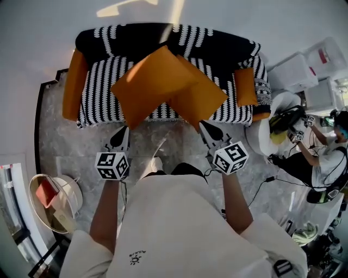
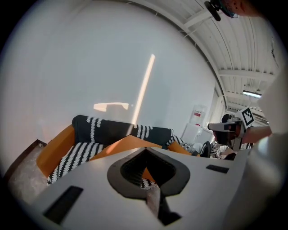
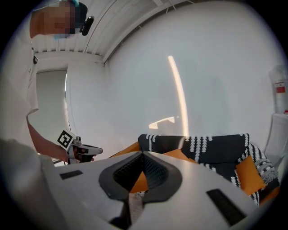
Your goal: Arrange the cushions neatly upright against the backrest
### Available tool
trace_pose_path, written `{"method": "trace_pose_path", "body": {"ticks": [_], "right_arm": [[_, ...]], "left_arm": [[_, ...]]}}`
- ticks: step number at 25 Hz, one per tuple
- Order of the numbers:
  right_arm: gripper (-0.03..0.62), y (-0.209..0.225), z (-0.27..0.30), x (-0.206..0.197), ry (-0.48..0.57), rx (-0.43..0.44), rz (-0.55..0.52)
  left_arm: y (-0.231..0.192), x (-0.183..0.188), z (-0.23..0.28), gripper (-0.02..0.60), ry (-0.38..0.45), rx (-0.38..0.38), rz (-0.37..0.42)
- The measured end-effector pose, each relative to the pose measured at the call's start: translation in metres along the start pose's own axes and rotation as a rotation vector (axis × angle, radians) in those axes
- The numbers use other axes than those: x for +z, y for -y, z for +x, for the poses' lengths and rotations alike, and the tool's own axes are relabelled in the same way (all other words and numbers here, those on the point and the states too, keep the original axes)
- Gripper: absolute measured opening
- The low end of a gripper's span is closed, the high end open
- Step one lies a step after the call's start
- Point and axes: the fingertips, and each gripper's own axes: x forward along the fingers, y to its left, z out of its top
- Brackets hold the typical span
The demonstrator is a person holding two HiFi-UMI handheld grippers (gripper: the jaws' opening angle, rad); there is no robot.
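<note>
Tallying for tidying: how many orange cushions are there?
3. The left cushion, in the left tool, overlaps the right cushion, in the right tool, over the sofa seat. A small cushion sits at its right end. Others may be hidden.

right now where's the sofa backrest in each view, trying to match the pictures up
Head view: the backrest runs across the top centre, above the orange cushions.
Left gripper view: the backrest sits low, left of centre, behind the cushions.
Right gripper view: the backrest sits low, right of centre.
Shared landmark: the streak of light on the white wall above the sofa, also seen here and here.
</note>
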Motion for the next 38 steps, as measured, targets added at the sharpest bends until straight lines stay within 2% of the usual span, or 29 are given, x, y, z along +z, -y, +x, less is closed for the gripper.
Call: {"method": "trace_pose_path", "body": {"ticks": [9, 14, 20, 31, 35, 38], "right_arm": [[0.023, 0.027, 0.030, -0.011, -0.110, -0.007, -0.076], [0.023, 0.054, 0.064, -0.021, -0.192, 0.023, -0.137], [0.023, 0.094, 0.117, -0.033, -0.299, 0.069, -0.254], [0.023, 0.182, 0.192, -0.059, -0.429, 0.176, -0.273], [0.023, 0.202, 0.218, -0.073, -0.476, 0.235, -0.273], [0.023, 0.211, 0.233, -0.082, -0.494, 0.285, -0.320]], "left_arm": [[-0.009, -0.037, 0.018, 0.017, -0.029, 0.023, -0.120], [-0.031, -0.077, 0.028, 0.017, -0.080, 0.121, -0.216], [-0.056, -0.104, 0.040, 0.017, -0.131, 0.226, -0.270], [-0.082, -0.139, 0.095, 0.017, -0.239, 0.383, -0.407], [-0.091, -0.142, 0.105, 0.017, -0.253, 0.450, -0.432], [-0.092, -0.148, 0.109, 0.017, -0.262, 0.487, -0.454]]}}
